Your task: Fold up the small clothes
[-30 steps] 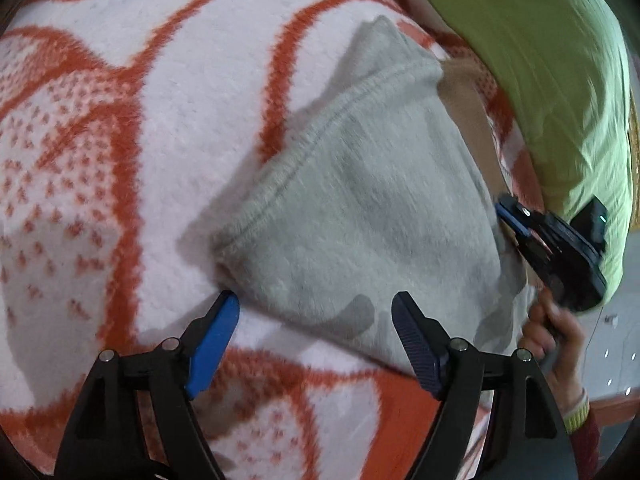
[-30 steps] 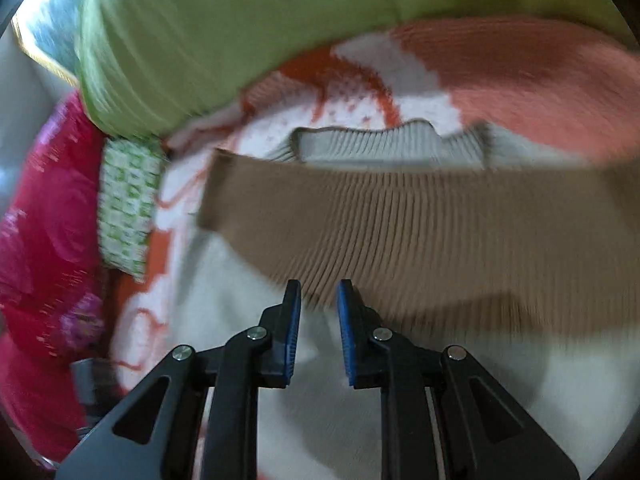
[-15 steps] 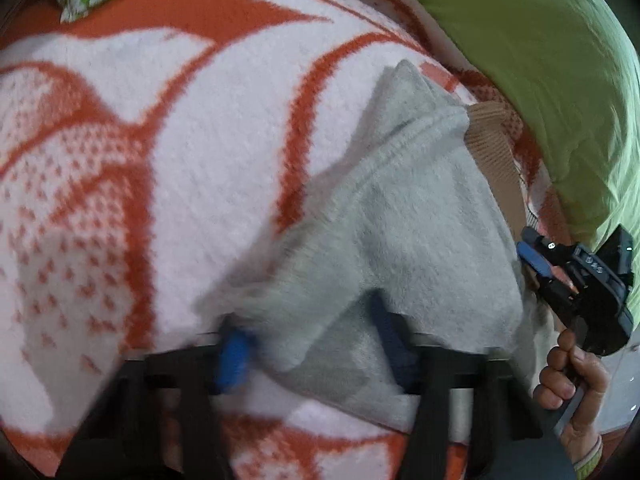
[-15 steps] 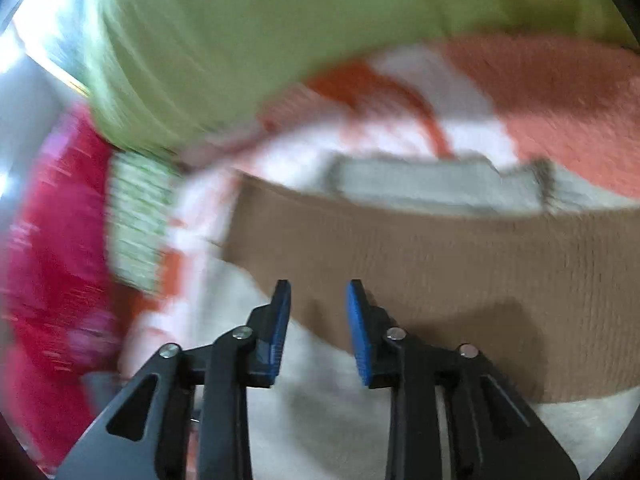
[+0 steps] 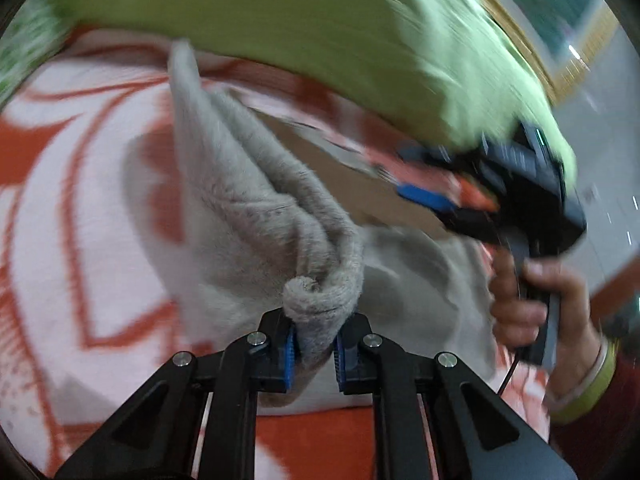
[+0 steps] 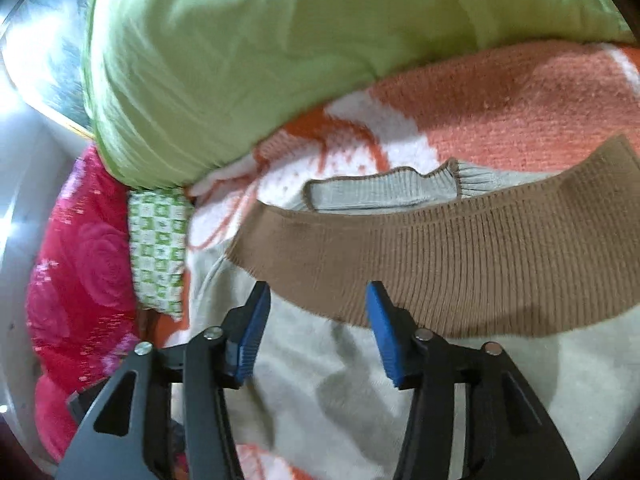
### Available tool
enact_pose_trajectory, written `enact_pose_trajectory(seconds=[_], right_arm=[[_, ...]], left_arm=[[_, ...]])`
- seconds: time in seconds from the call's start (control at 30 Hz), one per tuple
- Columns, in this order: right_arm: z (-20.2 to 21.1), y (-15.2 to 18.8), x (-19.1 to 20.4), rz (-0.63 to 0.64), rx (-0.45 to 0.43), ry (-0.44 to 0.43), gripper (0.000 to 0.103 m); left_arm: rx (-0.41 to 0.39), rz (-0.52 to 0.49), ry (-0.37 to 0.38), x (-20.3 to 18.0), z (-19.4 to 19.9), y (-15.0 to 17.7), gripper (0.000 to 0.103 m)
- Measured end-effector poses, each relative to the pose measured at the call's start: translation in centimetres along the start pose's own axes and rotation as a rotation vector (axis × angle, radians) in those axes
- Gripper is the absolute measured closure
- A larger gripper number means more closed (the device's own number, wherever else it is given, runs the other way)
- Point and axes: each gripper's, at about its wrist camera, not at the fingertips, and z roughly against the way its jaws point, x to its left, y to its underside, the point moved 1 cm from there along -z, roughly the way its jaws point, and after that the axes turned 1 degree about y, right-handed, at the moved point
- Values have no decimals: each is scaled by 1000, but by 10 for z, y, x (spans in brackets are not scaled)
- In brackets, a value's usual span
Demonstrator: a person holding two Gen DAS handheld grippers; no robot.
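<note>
A small grey fleecy garment (image 5: 256,208) with a brown ribbed band (image 6: 460,248) and a grey ribbed collar (image 6: 380,192) lies on an orange-and-white blanket (image 6: 500,92). My left gripper (image 5: 314,344) is closing, its blue pads pressing on a bunched corner of the grey cloth, which hangs lifted off the blanket in a taut ridge. My right gripper (image 6: 316,320) is opening just above the brown band's near edge, with nothing between its fingers. In the left wrist view the right gripper (image 5: 416,176) is blurred, held by a person's hand (image 5: 536,292).
A big light-green quilt (image 6: 280,40) lies along the far side of the blanket. A red floral blanket (image 6: 80,260) and a green-checked cloth (image 6: 160,248) sit at the left. A pale floor (image 5: 608,184) shows past the bed's right edge.
My left gripper went from wide open to shut on the grey garment's corner and raised it, rolling as it went. My right gripper spread from nearly shut to open and pulled back a little.
</note>
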Motion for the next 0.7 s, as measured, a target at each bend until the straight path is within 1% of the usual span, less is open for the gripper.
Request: enact_pose_trajectory(seconds=[0.03, 0.1, 0.13, 0.2, 0.27, 0.3, 0.37, 0.43, 0.47, 0.5, 0.53, 0.57, 0.6, 0.63, 0.7], right_arm=[[3, 0, 0, 2, 16, -19, 37], [1, 1, 4, 24, 44, -51, 21], [-3, 2, 8, 40, 55, -62, 19], [-11, 0, 11, 58, 81, -92, 17], [-26, -3, 12, 61, 116, -152, 14], [-36, -5, 13, 65, 133, -158, 13], [-61, -8, 14, 82, 178, -129, 13], [-83, -11, 15, 91, 209, -124, 14], [-92, -14, 17, 106, 207, -112, 24], [-99, -17, 19, 118, 212, -104, 40], [-107, -19, 21, 119, 226, -109, 53], [-114, -21, 23, 111, 242, -128, 80], [-116, -22, 25, 111, 245, -125, 83], [-113, -23, 29, 130, 231, -110, 83], [-92, -26, 36, 156, 187, -130, 85]], left_arm=[[15, -22, 14, -9, -7, 2, 90], [54, -66, 32, -26, -25, 9, 90], [68, -75, 32, -29, -31, 12, 90], [96, -72, 32, -31, -41, 16, 90], [105, -62, 34, -29, -45, 16, 90], [107, -58, 36, -27, -45, 15, 90], [109, -52, 41, -25, -44, 12, 90], [111, -54, 39, -24, -43, 12, 90], [114, -58, 36, -24, -42, 12, 90], [117, -59, 34, -24, -42, 12, 90], [117, -60, 29, -27, -43, 11, 90], [118, -63, 23, -28, -42, 11, 90], [115, -64, 24, -31, -40, 9, 90], [112, -65, 30, -38, -40, 8, 90], [101, -86, 64, -52, -32, 2, 90]])
